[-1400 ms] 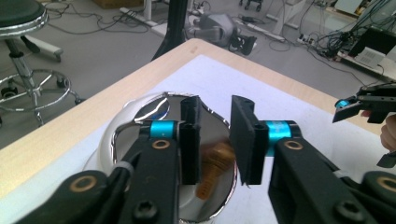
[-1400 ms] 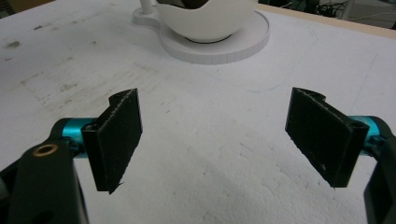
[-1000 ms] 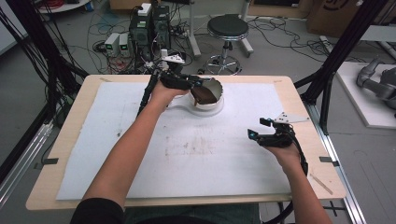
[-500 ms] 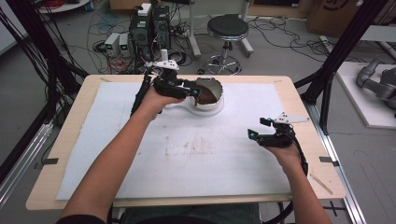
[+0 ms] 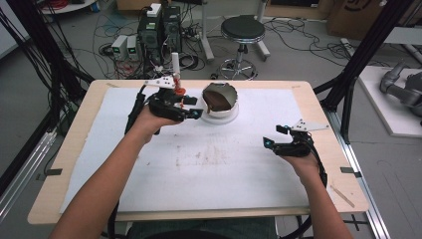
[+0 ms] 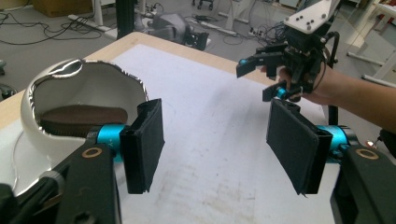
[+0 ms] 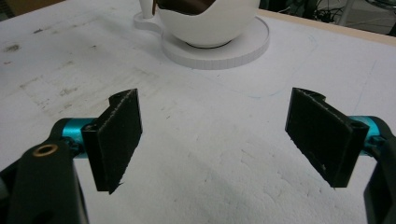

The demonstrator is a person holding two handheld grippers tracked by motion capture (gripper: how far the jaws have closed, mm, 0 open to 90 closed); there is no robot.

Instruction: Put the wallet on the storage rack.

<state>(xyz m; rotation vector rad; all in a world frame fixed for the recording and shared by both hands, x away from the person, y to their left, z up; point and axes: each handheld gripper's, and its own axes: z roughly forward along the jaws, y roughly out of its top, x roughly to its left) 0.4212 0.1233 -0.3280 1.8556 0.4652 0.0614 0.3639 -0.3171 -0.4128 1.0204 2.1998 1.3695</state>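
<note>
The left gripper (image 5: 191, 110) hangs over the far part of the table, its black padded jaws spread wide with nothing between them; in the left gripper view (image 6: 215, 147) only bare white sheet shows in the gap. Just beside its tip stands a white rounded bowl-shaped vessel with a jagged, shiny-edged opening (image 5: 220, 99), resting on a flat white round base (image 5: 229, 115). Something dark brown lies inside it (image 6: 84, 116), but what it is cannot be made out. In the left gripper view one jaw pad covers part of the vessel's wall, so whether they touch cannot be told.

The right gripper (image 5: 274, 137) is held near the right edge of the white foam sheet (image 5: 219, 164) that covers the wooden table (image 5: 328, 124), well apart from the vessel. Its jaws are likewise spread and empty (image 7: 217, 140). In the right gripper view the vessel (image 7: 210, 23) is cut off by the top edge, so its opening is hidden. Faint brown smudges mark the sheet's middle (image 5: 204, 157).
</note>
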